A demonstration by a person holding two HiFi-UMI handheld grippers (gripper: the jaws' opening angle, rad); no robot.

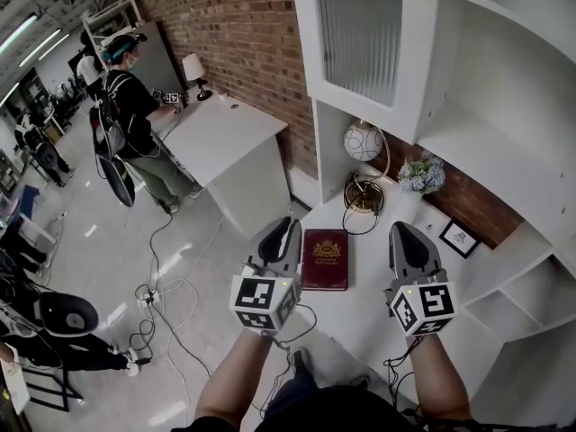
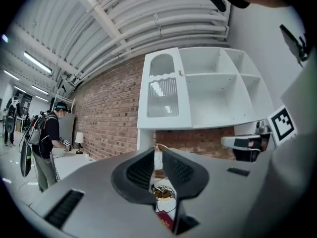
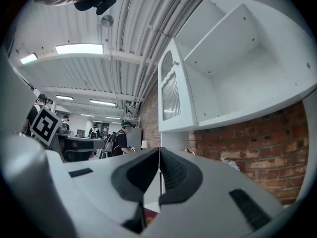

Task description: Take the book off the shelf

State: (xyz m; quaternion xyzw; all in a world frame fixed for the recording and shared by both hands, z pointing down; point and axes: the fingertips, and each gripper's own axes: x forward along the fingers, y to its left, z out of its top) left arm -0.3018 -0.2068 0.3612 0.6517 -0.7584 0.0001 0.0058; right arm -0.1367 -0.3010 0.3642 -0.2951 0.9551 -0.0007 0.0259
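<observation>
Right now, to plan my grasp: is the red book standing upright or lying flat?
Lying flat: the book rests on the white desk, gold-crested front cover facing up.

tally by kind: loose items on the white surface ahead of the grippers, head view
Red book: 1
White ball ornament: 1
Brass round object: 1
Flower bunch: 1
Picture frame: 1
Total: 5

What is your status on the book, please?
Left hand-held gripper and right hand-held gripper shut, empty. Red book flat on desk, between them. Nothing on it.
</observation>
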